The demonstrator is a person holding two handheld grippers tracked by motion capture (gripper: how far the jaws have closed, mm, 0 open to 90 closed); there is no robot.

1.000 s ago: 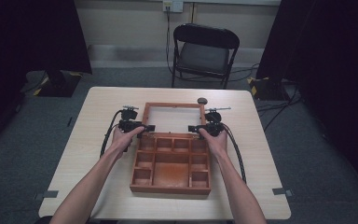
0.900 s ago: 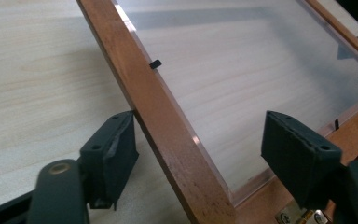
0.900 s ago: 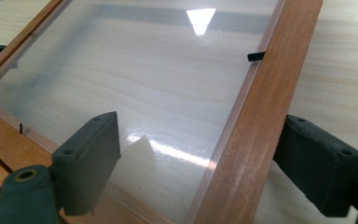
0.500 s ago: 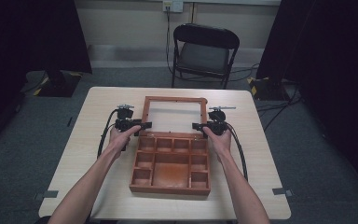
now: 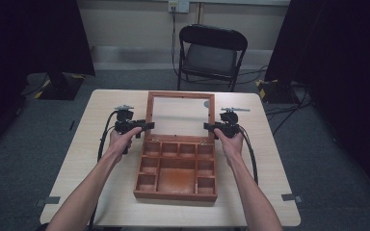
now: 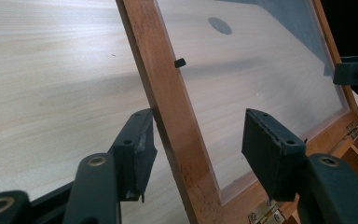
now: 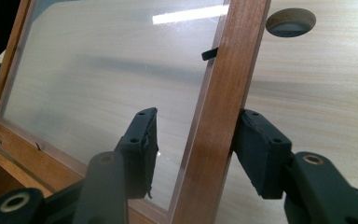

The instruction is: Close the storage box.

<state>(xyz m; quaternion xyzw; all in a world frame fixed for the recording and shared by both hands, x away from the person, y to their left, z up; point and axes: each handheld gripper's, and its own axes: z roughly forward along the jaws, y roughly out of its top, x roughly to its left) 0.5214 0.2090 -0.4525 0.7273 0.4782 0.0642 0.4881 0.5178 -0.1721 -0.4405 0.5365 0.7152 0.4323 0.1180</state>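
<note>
A wooden compartment box [image 5: 176, 171] is seen at the middle of a light wood-grain table [image 5: 77, 163], with its glass-paned lid [image 5: 180, 117] swung up and back on brass hinges [image 6: 265, 215] at the far edge of the box. The tray is divided into small compartments around one larger central compartment, all of which appear empty in the high view.

The left gripper [image 5: 144, 126] is held in the person's left hand [image 5: 121, 139] at the lid's left frame rail [image 6: 168, 109]. In the left gripper view its jaws are spread apart and placed astride that rail: one jaw is just beside the rail's outer face, while the other stands clear on the glass side.

The right gripper [image 5: 209, 126] is held in the right hand [image 5: 230, 140] at the lid's right frame rail [image 7: 219, 112]. In the right gripper view its jaws are also parted around the rail; the outer jaw is touching or all but touching the wood, and the inner jaw is apart from it, in front of the glass.

A round hole [image 7: 291, 21] in the tabletop is seen beyond the lid. A black folding chair [image 5: 211, 54] stands behind the table, on grey carpet.
</note>
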